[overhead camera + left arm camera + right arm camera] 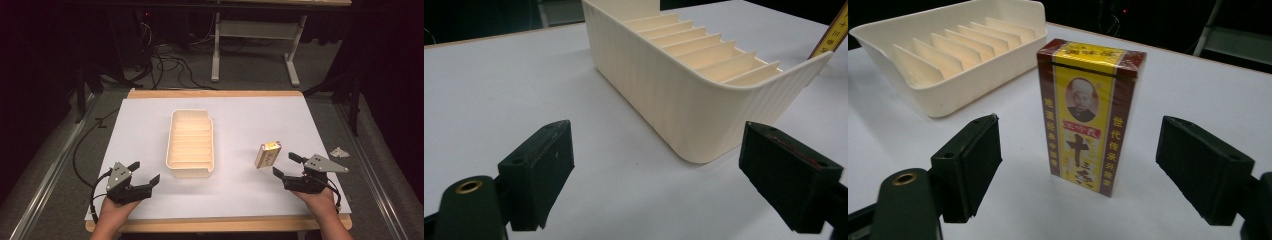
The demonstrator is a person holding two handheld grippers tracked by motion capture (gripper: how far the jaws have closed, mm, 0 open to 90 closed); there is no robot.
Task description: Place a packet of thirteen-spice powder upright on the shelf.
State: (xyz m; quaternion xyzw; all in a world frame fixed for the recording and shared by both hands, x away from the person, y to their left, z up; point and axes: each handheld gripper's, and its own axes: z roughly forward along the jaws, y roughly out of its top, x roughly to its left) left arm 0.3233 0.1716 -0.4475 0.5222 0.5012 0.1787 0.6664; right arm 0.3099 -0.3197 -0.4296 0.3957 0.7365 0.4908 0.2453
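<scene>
**Item: small box** (pixel 1088 112), yellow and dark red, wrapped in clear film, printed with a portrait and characters. It stands upright on the white table sheet (pixel 250 120), right of centre, well apart from the tray and just beyond the right gripper's tips.

**Item: slotted tray** (pixel 190 143), cream plastic, long axis running near to far, cross dividers forming a row of narrow empty slots. It sits at the middle of the sheet.

**Item: right gripper** (pixel 288 164). Jaws wide apart, holding nothing, aimed at the box; in the right gripper view the box stands centred between the two black pads, not yet touched.

**Item: left gripper** (pixel 144 171). Jaws wide apart, holding nothing, resting near the tray's near left corner, which shows close between its pads in the left gripper view.

**Handling note, judged:** the step in hand looks like a grasp of the box for the tray.
- Advance the right gripper level until the pads flank the box at mid-height.
- Close on the narrow sides squarely; the film looks slick, and a high or skewed pinch could topple a tall, light box.
- The left gripper is well placed to steady the tray wall.
</scene>
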